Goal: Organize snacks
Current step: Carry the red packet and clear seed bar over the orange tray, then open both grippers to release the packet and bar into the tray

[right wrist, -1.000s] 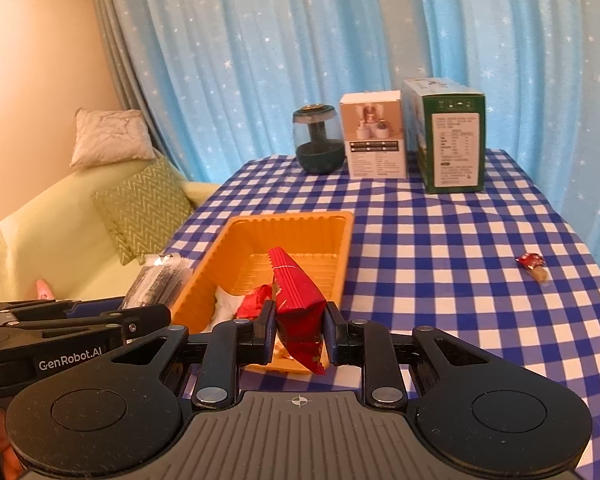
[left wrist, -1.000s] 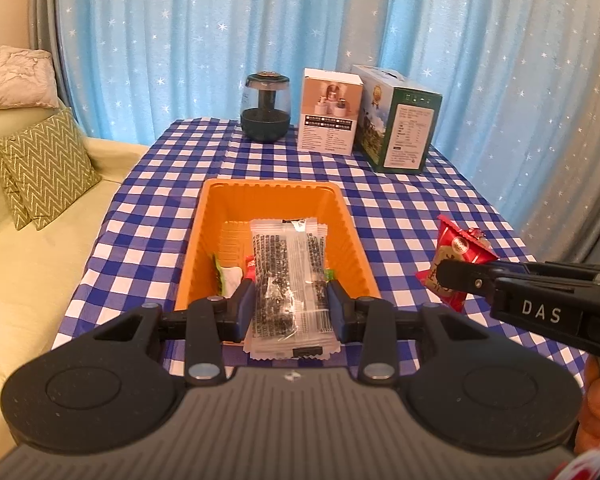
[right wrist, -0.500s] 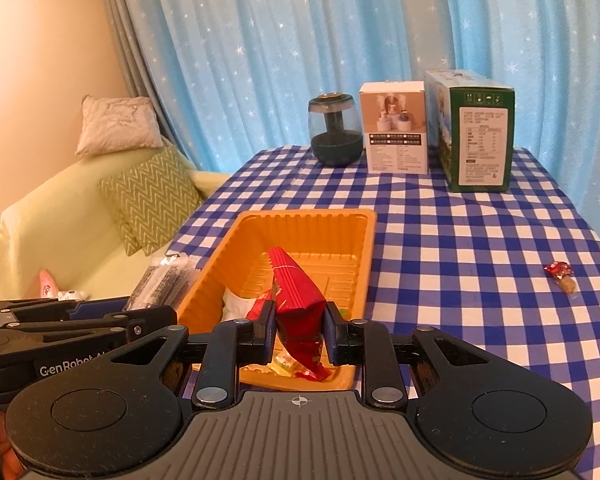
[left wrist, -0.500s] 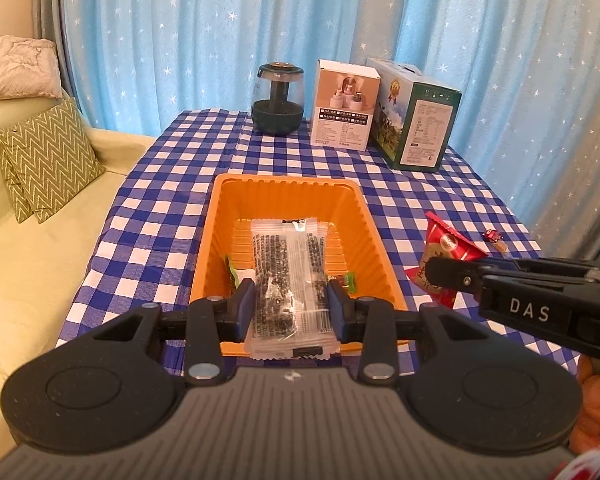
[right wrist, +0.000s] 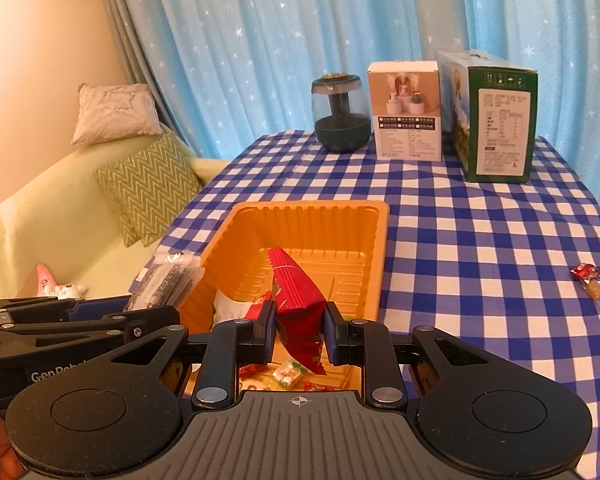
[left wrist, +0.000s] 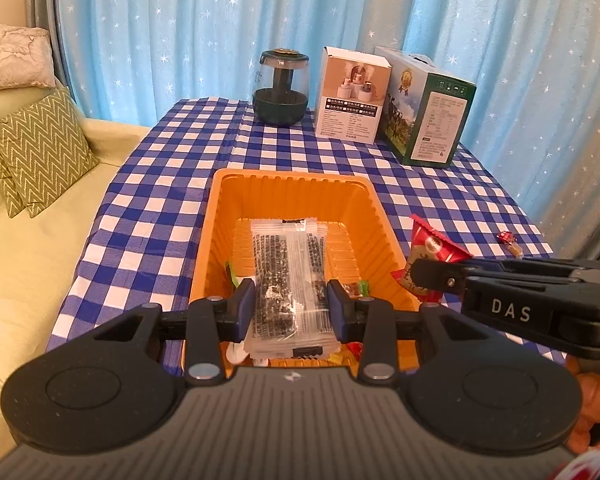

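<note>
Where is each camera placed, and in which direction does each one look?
Left wrist view: sits on the left gripper, looking forward and down at the orange tray; its fingers clamp a clear snack packet; the right gripper shows at right.
Right wrist view: sits on the right gripper, facing the same orange tray; it clamps a red snack packet; the left gripper shows at left.
Shared: tray, checked tablecloth, green box, wrapped candy.

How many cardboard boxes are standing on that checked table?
2, both at the far end by the curtain: a white box next to the dark jar, and a green box just right of it. None looks hidden.
</note>
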`<state>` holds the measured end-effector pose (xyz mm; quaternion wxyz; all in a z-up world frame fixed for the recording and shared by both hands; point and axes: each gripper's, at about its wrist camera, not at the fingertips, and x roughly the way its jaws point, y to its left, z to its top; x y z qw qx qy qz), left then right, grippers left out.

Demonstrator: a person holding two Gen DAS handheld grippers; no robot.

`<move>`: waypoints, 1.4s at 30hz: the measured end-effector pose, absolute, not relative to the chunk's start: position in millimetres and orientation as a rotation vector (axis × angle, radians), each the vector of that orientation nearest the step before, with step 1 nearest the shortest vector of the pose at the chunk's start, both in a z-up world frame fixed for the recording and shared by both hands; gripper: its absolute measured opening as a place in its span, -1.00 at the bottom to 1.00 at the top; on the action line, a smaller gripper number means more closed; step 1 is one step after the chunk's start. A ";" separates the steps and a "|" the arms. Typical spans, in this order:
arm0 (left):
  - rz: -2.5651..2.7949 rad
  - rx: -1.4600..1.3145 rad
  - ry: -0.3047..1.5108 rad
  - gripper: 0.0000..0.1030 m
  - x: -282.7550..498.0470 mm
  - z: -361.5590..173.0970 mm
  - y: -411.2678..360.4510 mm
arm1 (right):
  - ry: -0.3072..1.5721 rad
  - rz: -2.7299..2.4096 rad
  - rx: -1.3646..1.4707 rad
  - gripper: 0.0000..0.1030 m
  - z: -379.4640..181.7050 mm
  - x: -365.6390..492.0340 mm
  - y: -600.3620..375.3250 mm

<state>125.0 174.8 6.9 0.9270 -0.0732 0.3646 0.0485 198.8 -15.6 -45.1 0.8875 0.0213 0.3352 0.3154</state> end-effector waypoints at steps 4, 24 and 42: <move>0.097 -0.157 0.749 -0.32 139.7 3.7 185.5 | 0.714 0.664 0.059 -0.52 -48.8 213.9 -8.9; 0.076 -0.148 0.765 -0.32 211.1 -21.1 212.3 | 0.783 0.662 0.043 -0.52 -69.7 281.0 31.6; 0.053 -0.107 0.759 -0.37 245.5 -25.8 206.6 | 0.804 0.649 -0.010 -0.52 -78.6 310.0 44.6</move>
